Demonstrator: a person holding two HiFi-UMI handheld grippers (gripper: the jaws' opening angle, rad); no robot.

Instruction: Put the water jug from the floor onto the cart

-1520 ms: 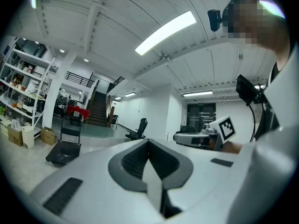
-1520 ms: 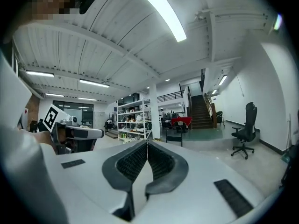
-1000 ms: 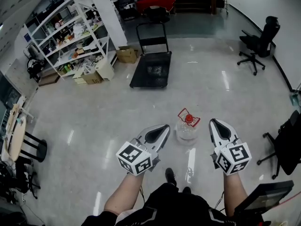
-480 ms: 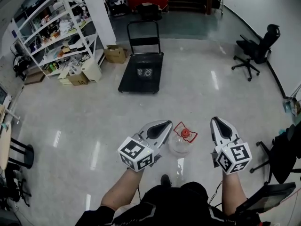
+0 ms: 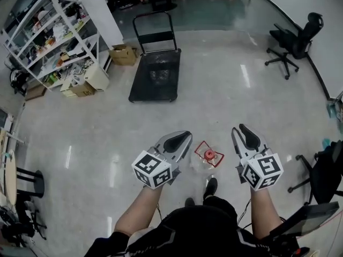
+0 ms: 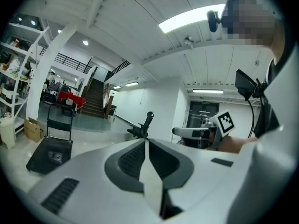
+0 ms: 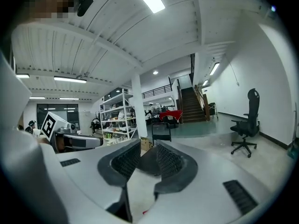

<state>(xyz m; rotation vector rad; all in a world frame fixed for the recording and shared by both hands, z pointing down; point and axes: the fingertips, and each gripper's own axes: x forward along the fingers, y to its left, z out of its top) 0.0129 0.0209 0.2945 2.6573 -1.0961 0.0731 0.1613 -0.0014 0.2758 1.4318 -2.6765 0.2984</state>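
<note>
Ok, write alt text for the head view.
From above: a person holds two grippers either side of a clear jug with a red cap on the floor. The left gripper is shut; the right gripper's jaws have just been opening, with nothing between them. A black cart stands farther off.

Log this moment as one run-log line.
stage: pre-grasp | water jug: on floor, untouched | cart: farther ahead | left hand-held gripper: shut, empty | right hand-held gripper: jaws have just been opening, nothing between

Left gripper [image 6: 146, 143], fingers [image 6: 131, 160] together, empty; cart [image 6: 49, 155] far left.
</note>
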